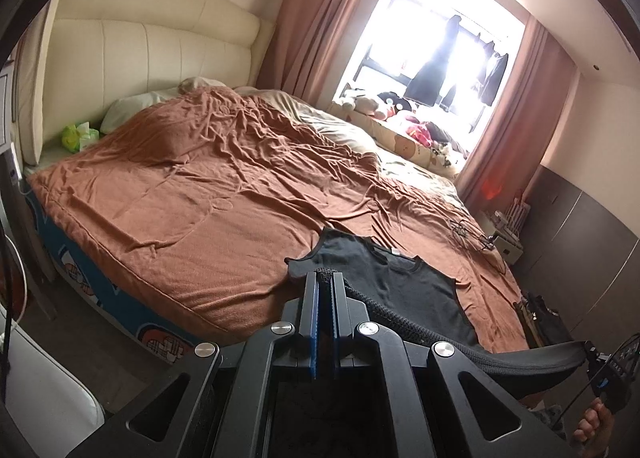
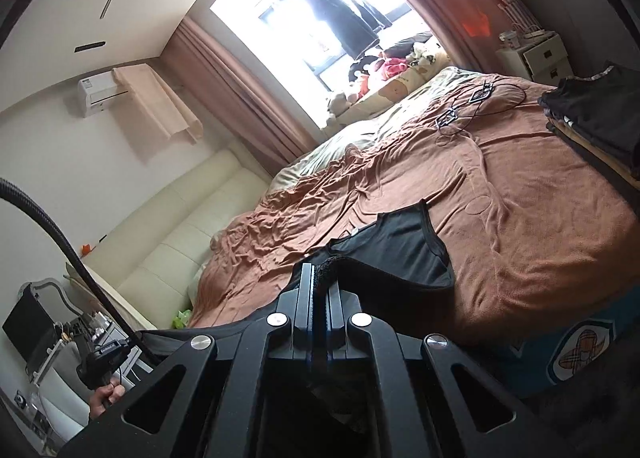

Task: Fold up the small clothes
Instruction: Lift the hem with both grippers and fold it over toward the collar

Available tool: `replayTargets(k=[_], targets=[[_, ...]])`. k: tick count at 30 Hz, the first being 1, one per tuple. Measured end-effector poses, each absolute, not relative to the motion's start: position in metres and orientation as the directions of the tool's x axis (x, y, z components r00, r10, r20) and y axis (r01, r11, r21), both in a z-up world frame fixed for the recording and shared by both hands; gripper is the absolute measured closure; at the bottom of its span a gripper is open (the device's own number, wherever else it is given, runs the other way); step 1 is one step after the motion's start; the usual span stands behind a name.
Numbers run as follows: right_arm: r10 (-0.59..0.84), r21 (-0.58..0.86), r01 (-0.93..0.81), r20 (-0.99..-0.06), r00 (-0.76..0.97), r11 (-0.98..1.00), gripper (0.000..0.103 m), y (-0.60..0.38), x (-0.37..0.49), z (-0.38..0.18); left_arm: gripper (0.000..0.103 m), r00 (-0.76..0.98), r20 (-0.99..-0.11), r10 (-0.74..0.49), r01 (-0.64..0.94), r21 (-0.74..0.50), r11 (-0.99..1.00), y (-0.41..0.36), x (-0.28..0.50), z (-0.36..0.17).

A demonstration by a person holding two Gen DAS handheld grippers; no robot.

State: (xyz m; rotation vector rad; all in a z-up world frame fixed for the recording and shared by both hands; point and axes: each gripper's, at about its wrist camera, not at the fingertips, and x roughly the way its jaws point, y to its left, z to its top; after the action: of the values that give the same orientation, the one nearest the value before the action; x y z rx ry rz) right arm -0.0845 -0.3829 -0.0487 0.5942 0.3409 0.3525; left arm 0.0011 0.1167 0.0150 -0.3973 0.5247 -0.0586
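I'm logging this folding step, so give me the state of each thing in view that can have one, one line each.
left gripper: shut on the black top's hem.
right gripper: shut on the same hem.
black top: hem lifted, neckline end lying flat on the bed.
bedspread: spread out, wrinkled.
curtains: drawn open.
pile of clothes: stacked at the bed's edge.

Ahead of the tools spreads a wide bed (image 1: 208, 193) under a rumpled brown blanket (image 2: 520, 193), with a cream padded headboard (image 1: 152, 57). Beyond it, pink curtains (image 1: 320, 17) frame a glaring window (image 1: 432, 37). An air conditioner (image 2: 102, 91) hangs on the white wall (image 2: 60, 161).
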Motion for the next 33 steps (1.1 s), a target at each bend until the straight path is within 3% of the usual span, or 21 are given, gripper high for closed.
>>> replayTargets(k=[21, 33], targets=[[0.397, 0.619, -0.136, -0.305, 0.866, 0.773, 0.103, -0.374, 0.042, -0.027, 0.098, 0.798, -0.586, -0.142, -0.091, -0.349, 0.933, 0.107, 0.127, -0.002], [0.388, 0.627, -0.058, -0.405, 0.828, 0.777, 0.102, -0.375, 0.133, -0.038, 0.098, 0.72, -0.679, -0.14, -0.122, -0.323, 0.939, 0.101, 0.215, -0.036]])
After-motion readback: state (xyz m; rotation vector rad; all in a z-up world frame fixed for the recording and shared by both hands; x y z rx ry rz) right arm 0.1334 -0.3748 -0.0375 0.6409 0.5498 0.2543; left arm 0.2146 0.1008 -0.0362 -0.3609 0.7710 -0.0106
